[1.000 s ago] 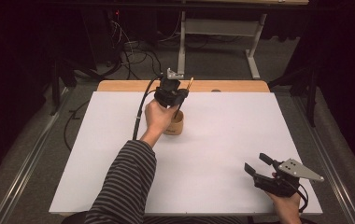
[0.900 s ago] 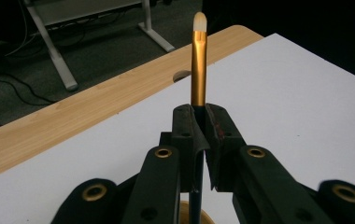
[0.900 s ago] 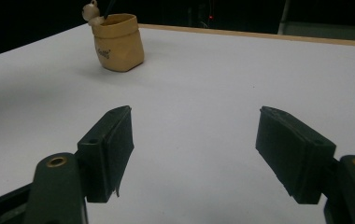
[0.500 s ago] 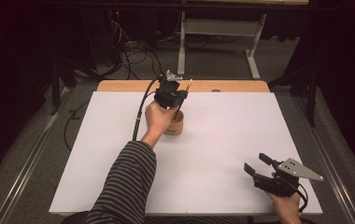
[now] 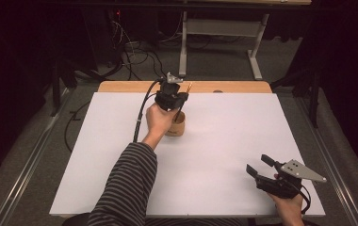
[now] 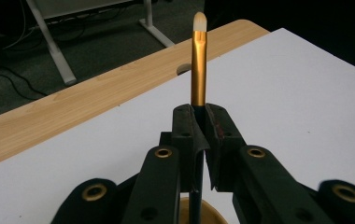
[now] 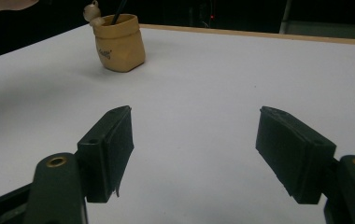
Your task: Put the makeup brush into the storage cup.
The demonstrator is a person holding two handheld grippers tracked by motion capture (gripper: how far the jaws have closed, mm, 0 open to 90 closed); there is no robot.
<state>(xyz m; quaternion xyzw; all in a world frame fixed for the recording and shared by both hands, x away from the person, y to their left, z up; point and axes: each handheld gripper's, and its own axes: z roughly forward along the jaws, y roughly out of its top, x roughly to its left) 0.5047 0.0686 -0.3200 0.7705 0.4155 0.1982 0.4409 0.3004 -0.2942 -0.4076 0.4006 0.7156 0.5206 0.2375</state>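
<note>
Nothing had shifted much since the earlier frame: left gripper (image 5: 181,92), jaws pinching the gold-handled brush (image 6: 198,60), hovered over the tan pot (image 5: 177,126), while right gripper (image 5: 261,165) sat spread at five o'clock.

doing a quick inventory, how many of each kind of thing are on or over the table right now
brush: 1, gold with a pale tip, clamped in the left gripper
cup: 1, tan, on the white table
gripper: 2, left and right gripper, the right one open and holding nothing
total: 4
</note>
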